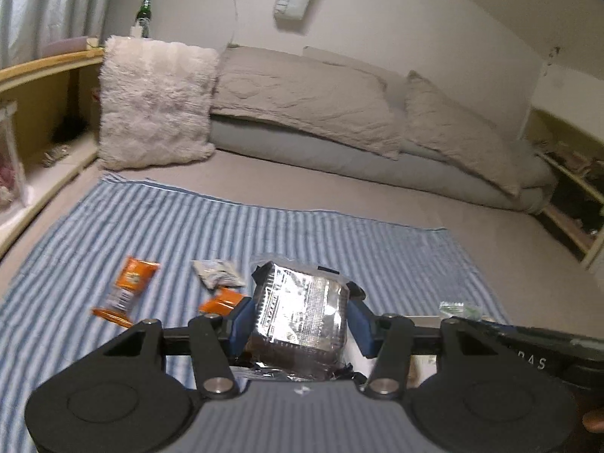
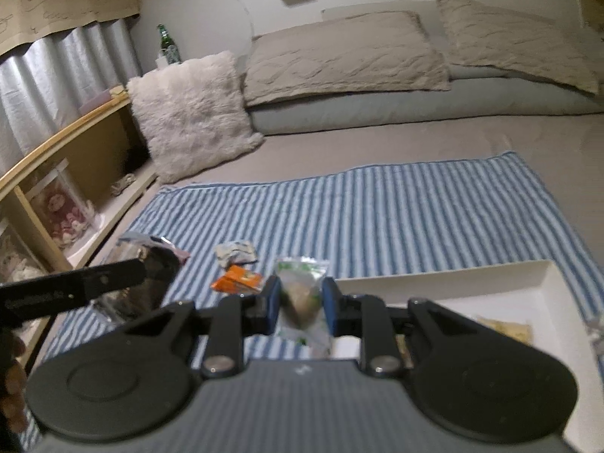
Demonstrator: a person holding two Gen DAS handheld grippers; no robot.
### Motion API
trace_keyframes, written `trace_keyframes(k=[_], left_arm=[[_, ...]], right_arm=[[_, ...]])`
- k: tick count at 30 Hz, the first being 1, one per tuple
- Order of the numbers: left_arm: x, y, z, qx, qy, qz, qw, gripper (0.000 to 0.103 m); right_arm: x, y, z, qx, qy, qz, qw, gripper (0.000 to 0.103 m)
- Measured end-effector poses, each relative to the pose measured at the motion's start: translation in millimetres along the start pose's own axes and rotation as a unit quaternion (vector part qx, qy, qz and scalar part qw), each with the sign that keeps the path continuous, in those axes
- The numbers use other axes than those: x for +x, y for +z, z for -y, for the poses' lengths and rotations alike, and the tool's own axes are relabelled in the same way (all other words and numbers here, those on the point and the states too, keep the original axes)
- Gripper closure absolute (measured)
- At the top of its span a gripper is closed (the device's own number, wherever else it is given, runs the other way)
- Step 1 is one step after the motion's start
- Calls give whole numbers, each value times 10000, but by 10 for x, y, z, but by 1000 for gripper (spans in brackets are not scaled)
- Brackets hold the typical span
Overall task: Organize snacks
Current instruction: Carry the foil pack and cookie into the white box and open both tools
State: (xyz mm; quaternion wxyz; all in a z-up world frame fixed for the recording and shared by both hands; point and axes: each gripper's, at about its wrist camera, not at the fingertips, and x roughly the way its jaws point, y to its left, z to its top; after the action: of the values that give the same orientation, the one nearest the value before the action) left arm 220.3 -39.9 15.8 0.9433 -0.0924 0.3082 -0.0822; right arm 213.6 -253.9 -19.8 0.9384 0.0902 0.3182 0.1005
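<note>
My left gripper (image 1: 300, 315) is shut on a dark snack pack in clear wrap (image 1: 300, 317), held above the blue striped towel (image 1: 188, 226). My right gripper (image 2: 301, 304) is shut on a small clear packet with green print (image 2: 300, 294), at the left edge of the white tray (image 2: 551, 279). On the towel lie an orange packet (image 1: 126, 288), a white crumpled packet (image 1: 217, 272) and a small orange packet (image 1: 221, 302). The right wrist view shows the white packet (image 2: 236, 251), the small orange packet (image 2: 238, 281) and the left gripper with its dark pack (image 2: 139, 283).
The towel lies on a grey bed (image 1: 339, 196) with a fluffy white cushion (image 1: 154, 102) and grey pillows (image 1: 302, 94) at the back. A wooden shelf (image 1: 45, 64) runs along the left, with a green bottle (image 1: 143, 9). A pale snack (image 2: 506, 328) lies in the tray.
</note>
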Motion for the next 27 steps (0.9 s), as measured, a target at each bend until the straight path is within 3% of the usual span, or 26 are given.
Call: trace_keyframes(k=[5,12,19,27], left_arm=[[-11,-116,230,-22,-411,-182,9990,48],[90,-376,557,268,-700,-536,9957,48],[347,-656,816,422,-863,-1074,9896,48],[644,-920,1051,572,-854,-1593,9819,48]], right_arm=[[-239,-87,199,103,-83,72,9999,75],[-419,-249,457,105,-290,-43,9995,75],[-408,-495,683,-13,-703,-465,9964,75],[-398,-730,885,-71,-854,-818,9930,75]])
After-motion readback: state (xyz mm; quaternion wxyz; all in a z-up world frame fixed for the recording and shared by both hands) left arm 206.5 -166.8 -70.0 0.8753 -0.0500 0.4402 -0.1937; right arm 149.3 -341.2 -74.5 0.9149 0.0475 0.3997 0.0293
